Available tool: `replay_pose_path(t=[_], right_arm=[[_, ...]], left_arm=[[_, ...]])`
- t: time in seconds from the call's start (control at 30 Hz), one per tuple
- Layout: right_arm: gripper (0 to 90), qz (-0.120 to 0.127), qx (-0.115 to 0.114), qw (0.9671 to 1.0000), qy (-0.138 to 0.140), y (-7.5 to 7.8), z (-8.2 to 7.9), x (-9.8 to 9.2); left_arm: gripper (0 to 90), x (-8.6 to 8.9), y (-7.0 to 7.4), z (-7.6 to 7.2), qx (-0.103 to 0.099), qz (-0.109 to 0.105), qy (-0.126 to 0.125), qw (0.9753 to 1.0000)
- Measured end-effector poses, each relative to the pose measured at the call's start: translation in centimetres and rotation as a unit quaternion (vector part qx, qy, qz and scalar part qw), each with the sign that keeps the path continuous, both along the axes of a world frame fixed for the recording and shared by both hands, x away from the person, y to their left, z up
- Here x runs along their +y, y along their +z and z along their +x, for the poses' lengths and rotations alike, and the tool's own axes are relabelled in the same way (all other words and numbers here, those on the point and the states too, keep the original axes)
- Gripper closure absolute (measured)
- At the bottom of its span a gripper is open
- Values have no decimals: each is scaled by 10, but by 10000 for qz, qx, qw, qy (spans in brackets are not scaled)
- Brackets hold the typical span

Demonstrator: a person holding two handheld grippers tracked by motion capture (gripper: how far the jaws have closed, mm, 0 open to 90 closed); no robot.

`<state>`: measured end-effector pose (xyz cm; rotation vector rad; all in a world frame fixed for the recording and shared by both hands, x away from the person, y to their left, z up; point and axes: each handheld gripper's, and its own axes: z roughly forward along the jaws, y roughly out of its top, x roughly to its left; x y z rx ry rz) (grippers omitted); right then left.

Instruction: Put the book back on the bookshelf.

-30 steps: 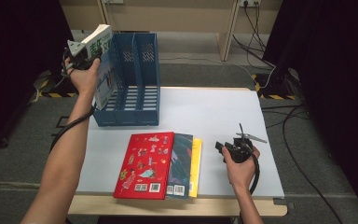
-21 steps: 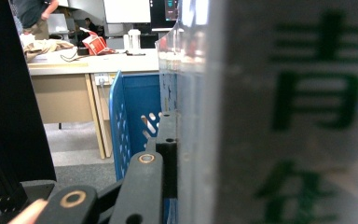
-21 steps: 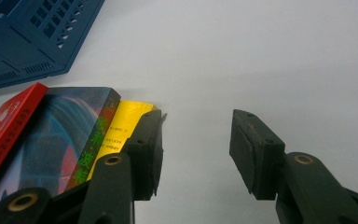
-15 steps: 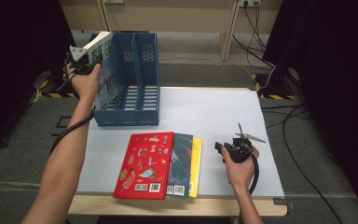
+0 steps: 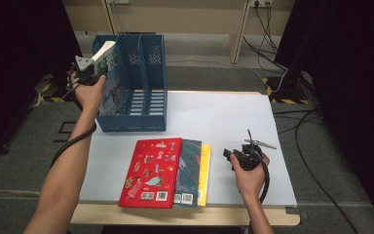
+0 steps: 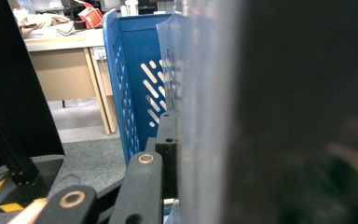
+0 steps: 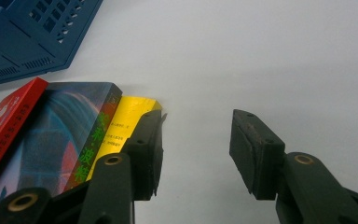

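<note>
The left gripper point(image 5: 88, 69) pinches a thin green and white book point(image 5: 106, 73) tight at the top of the blue plastic file rack point(image 5: 141, 92), while the right gripper point(image 5: 234, 157) rests spread wide on the white table point(image 5: 224, 117) beside a yellow book point(image 5: 204, 173).

The book point(image 5: 108, 73) is a slim paperback with a white page edge and a teal-green illustrated cover (the print is too small to read). It is held up on edge, tilted, its top leaning away from the file rack point(image 5: 136, 83). Its lower part sits at the rack's leftmost slot, against the blue perforated wall. The rack is blue plastic with three upright slots, standing at the worktop's point(image 5: 224, 117) far left corner.
</note>
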<state>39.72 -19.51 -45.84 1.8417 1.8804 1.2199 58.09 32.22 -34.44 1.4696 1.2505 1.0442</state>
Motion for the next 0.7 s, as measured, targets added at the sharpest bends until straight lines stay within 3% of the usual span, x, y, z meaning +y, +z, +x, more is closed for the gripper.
replay_pose_path(t=[0.27, 0.4, 0.7], right_arm=[[547, -35, -47, 10000, 47, 1, -1, 0], [547, -15, -22, 10000, 25, 1, -2, 1], [547, -32, -41, 10000, 44, 2, -3, 3]], left_arm=[[722, 1, -7, -16, 164, 48, -109, 9998], [719, 0, -10, -24, 150, 79, -108, 9998], [702, 1, -9, -29, 213, 92, -89, 9997]])
